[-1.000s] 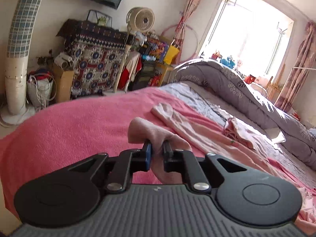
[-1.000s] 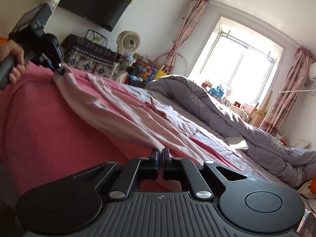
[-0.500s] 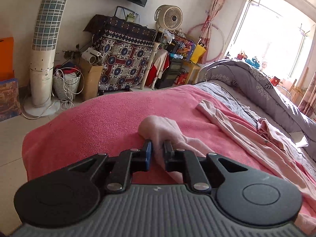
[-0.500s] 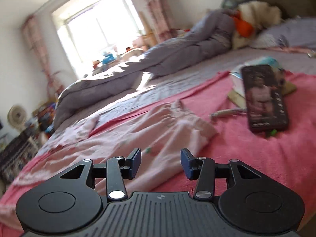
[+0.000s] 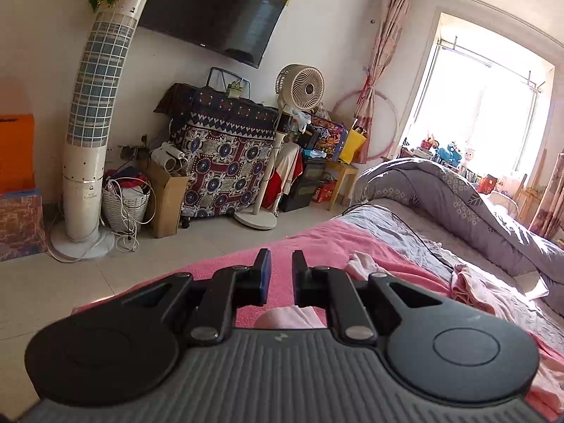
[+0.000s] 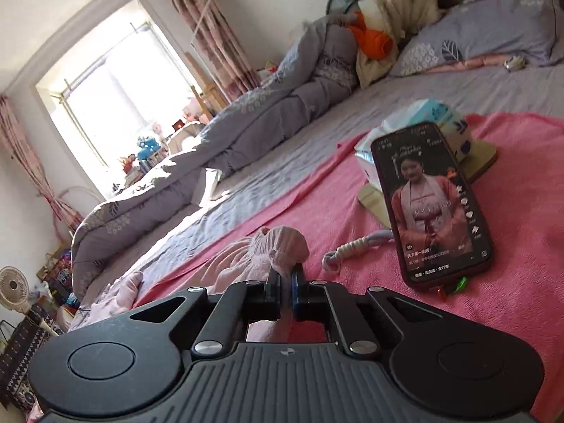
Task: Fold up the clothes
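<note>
Both grippers sit over the pink terry blanket: right gripper clamps the pale pink garment's bunched fabric, left gripper slightly parted, empty.

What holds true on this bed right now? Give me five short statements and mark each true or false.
1. The right gripper is shut on the pale pink garment. True.
2. The phone lies face down. False: its lit screen faces up.
3. The phone rests on the pink blanket. True.
4. The pedestal fan stands on the bed. False: it stands on the floor, beyond the foot of the bed.
5. A television hangs on the wall. True.
</note>
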{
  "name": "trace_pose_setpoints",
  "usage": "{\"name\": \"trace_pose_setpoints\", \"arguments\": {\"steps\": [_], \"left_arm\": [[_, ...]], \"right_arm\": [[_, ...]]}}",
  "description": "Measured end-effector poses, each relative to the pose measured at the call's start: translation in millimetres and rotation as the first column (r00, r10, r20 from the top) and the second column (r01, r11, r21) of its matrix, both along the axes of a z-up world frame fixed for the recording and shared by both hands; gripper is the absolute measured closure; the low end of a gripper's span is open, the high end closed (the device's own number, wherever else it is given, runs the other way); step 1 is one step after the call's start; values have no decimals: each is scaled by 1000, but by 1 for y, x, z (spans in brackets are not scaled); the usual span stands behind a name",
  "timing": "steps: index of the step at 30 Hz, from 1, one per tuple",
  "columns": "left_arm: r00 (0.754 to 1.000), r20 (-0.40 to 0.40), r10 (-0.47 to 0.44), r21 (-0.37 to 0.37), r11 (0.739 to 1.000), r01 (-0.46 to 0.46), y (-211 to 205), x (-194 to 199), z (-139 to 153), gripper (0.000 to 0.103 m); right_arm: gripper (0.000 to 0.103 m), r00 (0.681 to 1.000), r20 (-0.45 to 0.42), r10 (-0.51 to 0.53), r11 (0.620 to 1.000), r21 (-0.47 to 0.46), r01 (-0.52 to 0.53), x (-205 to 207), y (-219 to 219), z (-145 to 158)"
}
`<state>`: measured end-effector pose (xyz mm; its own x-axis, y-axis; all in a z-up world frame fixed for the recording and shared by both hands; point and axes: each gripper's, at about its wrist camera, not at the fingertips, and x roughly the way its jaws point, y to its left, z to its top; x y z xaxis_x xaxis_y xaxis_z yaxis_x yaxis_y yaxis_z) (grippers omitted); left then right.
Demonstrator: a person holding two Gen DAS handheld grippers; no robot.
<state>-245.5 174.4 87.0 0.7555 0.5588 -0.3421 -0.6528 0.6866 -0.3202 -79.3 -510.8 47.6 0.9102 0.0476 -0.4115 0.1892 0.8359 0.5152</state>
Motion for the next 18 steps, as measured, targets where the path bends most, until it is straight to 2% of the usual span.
{"name": "trace_pose_setpoints", "arguments": {"steps": [3, 5, 7, 8, 9, 10, 11, 13, 15, 17, 18], "left_arm": [[998, -58, -33, -8, 999, 33, -1, 2, -10, 89], [993, -108, -50, -43, 998, 46, -2, 7, -24, 89], [988, -133, -73, -101, 993, 59, -1, 8, -36, 86], [986, -143, -87, -132, 989, 69, -1, 8, -42, 74], [984, -152, -93, -142, 987, 71, -3, 8, -46, 59], [982, -165, -96, -138, 988, 73, -5, 8, -49, 55], [979, -179, -100, -115, 990, 80, -10, 8, -50, 53], [971, -212, -108, -65, 993, 96, -22, 10, -52, 48], [965, -221, -140, -55, 990, 131, -30, 13, -52, 27], [960, -220, -175, -46, 984, 169, -38, 14, -53, 26], [957, -222, -186, -34, 982, 183, -43, 14, -52, 26]], "right_arm": [[96, 999, -43, -2, 994, -105, -3, -13, -4, 1], [94, 988, -154, -26, 981, -193, -4, -1, -5, -16], [84, 964, -265, -30, 950, -306, -55, 8, 2, -38], [80, 964, -264, -24, 923, -377, -80, 4, 9, -44], [67, 972, -231, -35, 880, -469, -80, -2, 19, -45], [57, 977, -205, -63, 823, -564, -65, -9, 30, -44], [40, 982, -171, -79, 771, -635, -49, -16, 40, -43], [37, 995, -90, -52, 681, -731, -31, -35, 56, -38], [38, 997, -26, 70, 625, -778, -64, -56, 71, -31], [38, 966, 1, 260, 566, -810, -151, -78, 95, -28], [38, 931, 0, 364, 518, -831, -202, -89, 110, -28]]}}
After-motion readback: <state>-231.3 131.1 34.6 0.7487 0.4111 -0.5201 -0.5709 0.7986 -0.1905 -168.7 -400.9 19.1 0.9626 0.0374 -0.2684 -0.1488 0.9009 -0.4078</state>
